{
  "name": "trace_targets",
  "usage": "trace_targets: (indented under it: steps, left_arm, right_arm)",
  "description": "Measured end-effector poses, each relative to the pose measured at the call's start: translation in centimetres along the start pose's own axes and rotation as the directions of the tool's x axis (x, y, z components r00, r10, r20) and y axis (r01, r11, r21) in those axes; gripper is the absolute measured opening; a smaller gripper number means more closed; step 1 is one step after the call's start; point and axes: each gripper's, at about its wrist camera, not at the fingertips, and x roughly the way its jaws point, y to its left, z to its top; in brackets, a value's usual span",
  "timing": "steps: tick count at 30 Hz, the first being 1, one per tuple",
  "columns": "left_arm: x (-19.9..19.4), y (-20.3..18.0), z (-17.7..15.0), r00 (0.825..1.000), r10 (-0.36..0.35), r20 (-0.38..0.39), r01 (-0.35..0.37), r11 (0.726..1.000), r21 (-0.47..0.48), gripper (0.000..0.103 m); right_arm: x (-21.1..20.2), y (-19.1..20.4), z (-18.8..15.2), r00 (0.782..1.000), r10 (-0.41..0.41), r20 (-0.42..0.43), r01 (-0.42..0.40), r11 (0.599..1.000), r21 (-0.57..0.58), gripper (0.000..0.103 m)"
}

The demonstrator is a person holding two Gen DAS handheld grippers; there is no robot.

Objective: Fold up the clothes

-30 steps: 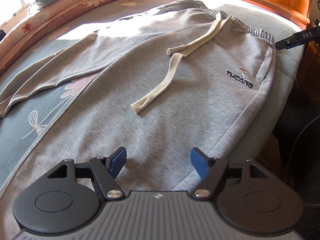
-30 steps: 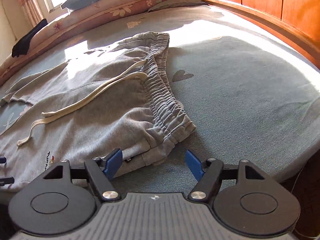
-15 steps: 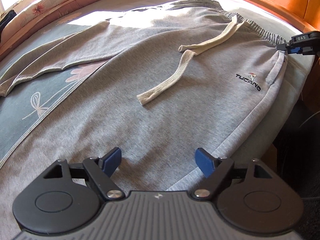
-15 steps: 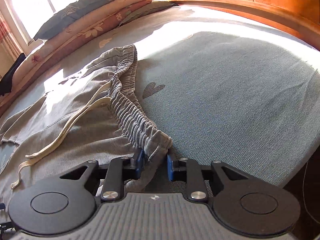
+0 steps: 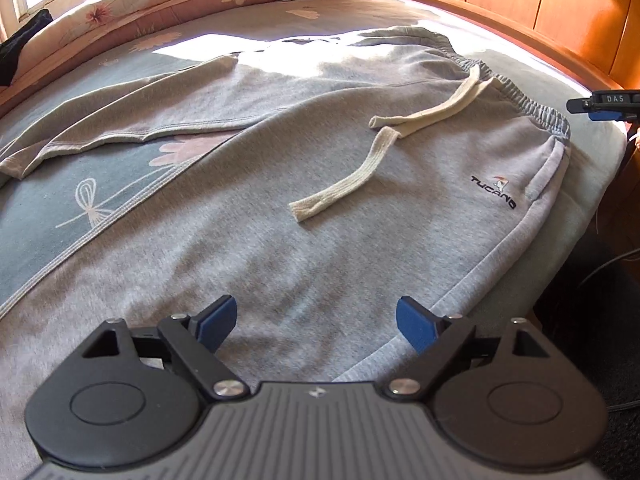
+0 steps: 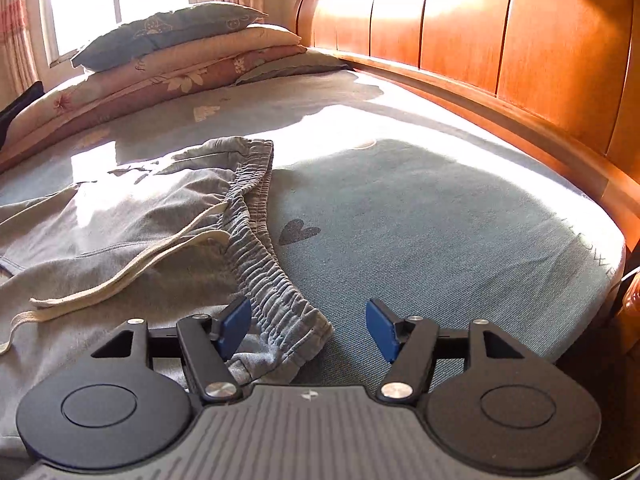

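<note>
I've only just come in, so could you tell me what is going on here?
A person holding a gripper in each hand is about to fold grey sweatpants spread flat on a bed. The left gripper hangs open over one leg. The right gripper is open at the waistband corner, gripping nothing. No fold has been made yet.

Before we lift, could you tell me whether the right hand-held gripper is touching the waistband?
Cannot tell. In the right wrist view the hand-held gripper is open around the waistband corner, but no contact or gap shows plainly.
</note>
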Motion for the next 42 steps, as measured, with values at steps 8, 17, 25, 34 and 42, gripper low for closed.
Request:
trace_targets:
  steps: [8, 17, 25, 34, 42]
  left_arm:
    - [-1.3, 9.0, -4.0, 0.999, 0.044, -0.009, -0.045, 0.947, -0.319, 0.088]
    - [-6.8, 17.7, -7.2, 0.974, 0.228, -0.004, -0.212, 0.898, -0.386, 0.088]
    - [-8.2, 32.3, -11.6, 0.974, 0.145, 0.173, 0.056, 0.586, -0.809, 0.088]
    - [-8.2, 36.8, -13.9, 0.948, 0.31, 0.075, -0.096, 0.499, -0.861, 0.088]
    - [-10.3, 31.9, -12.6, 0.964, 0.21, 0.162, -0.011, 0.641, -0.767, 0.093]
  right_arm:
    - [-1.2, 4.2, 0.7, 0.991, 0.131, -0.011, -0.131, 0.991, -0.033, 0.076]
    - [-1.8, 11.8, -0.2, 0.964, 0.255, -0.069, -0.264, 0.941, -0.211, 0.087]
    - [-2.2, 18.3, -1.6, 0.925, 0.355, -0.134, -0.379, 0.86, -0.341, 0.097]
    - [-1.5, 21.8, -3.0, 0.93, 0.321, -0.178, -0.368, 0.808, -0.461, 0.101]
    - [-0.6, 23.5, -3.6, 0.895, 0.377, -0.237, -0.445, 0.767, -0.462, 0.103]
